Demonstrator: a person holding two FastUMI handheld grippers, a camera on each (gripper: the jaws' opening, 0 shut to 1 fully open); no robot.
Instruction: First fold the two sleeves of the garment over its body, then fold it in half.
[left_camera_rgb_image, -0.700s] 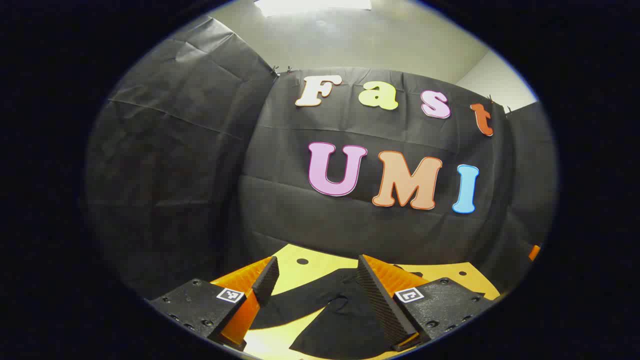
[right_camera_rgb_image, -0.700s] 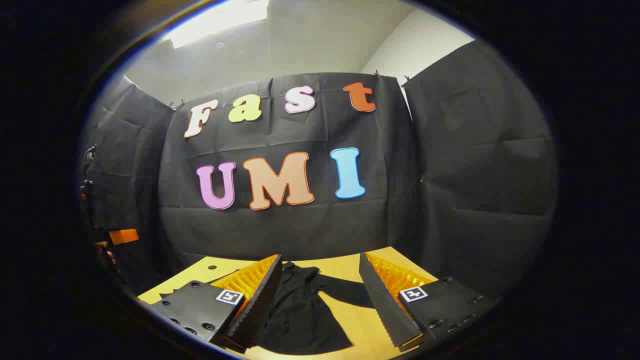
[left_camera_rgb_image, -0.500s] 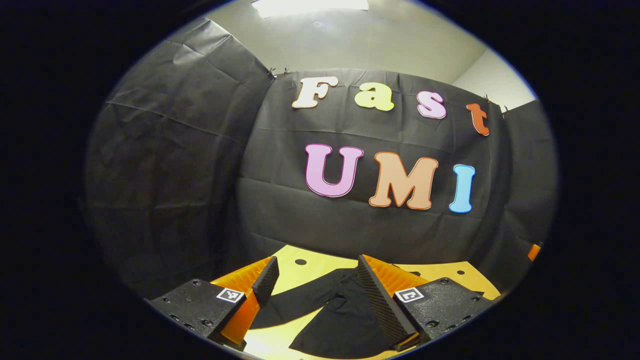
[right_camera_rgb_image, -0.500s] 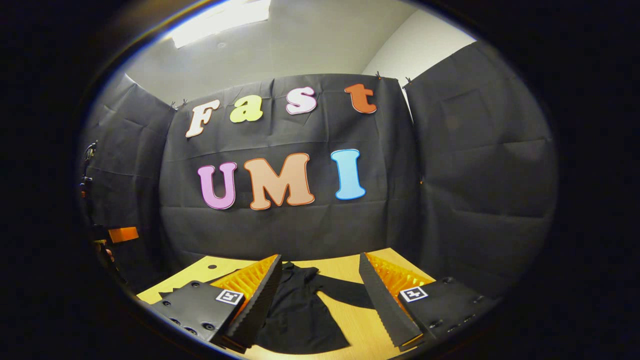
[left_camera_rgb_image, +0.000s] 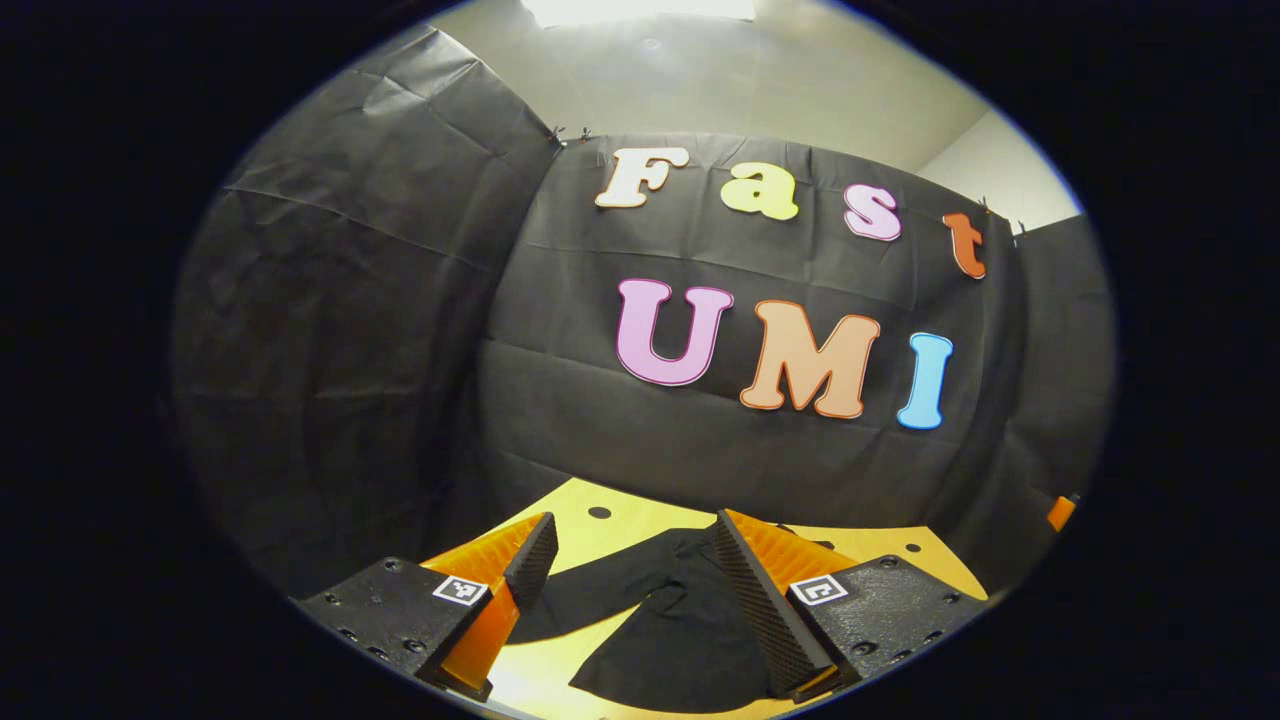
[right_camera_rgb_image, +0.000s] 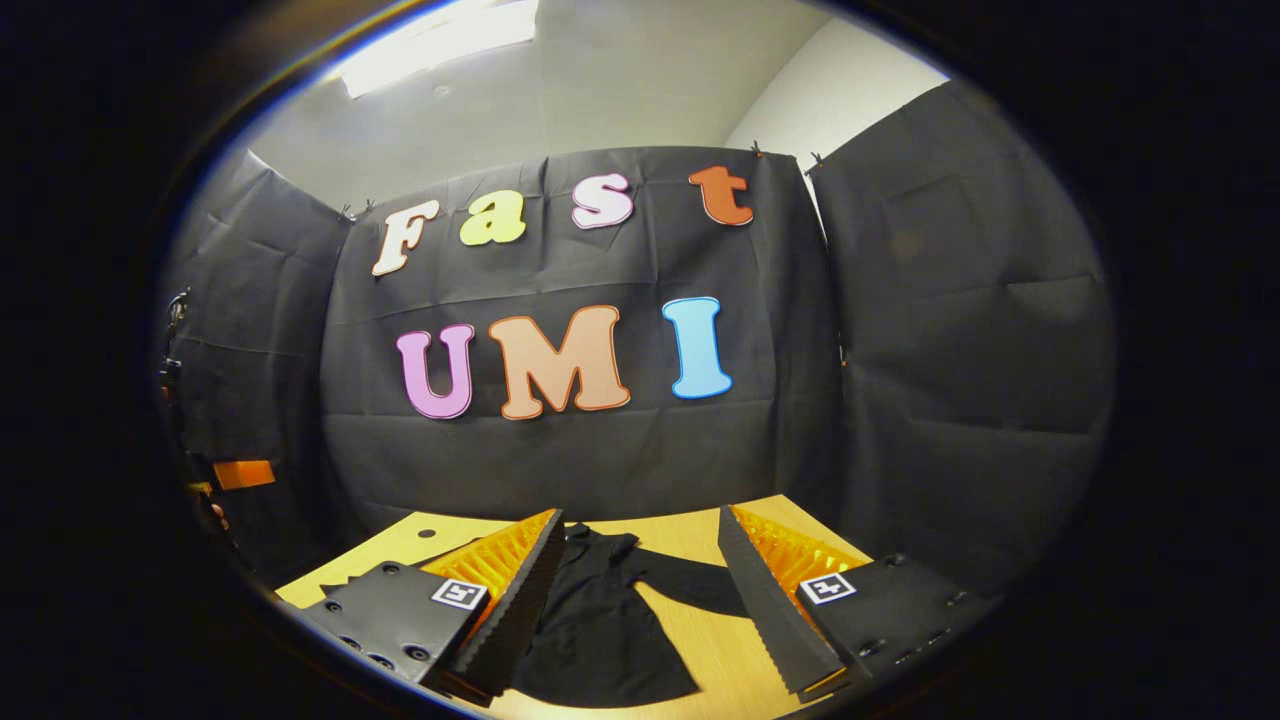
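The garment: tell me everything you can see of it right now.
The garment is black, soft-looking cloth lying flat and unfolded on the yellowish table. In the left gripper view one sleeve stretches sideways from the body; the right gripper view shows the other sleeve spread too. Both grippers hover open before it; no contact is visible.

No readable text is showing; each finger mount of the left gripper (left_camera_rgb_image: 625, 560) and right gripper (right_camera_rgb_image: 640, 560) is carrying only a small square coded marker.

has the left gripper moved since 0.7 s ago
Yes, slightly. Its view has tipped down: the table hole sits a little higher than before, and more of the garment shows between the open jaws.
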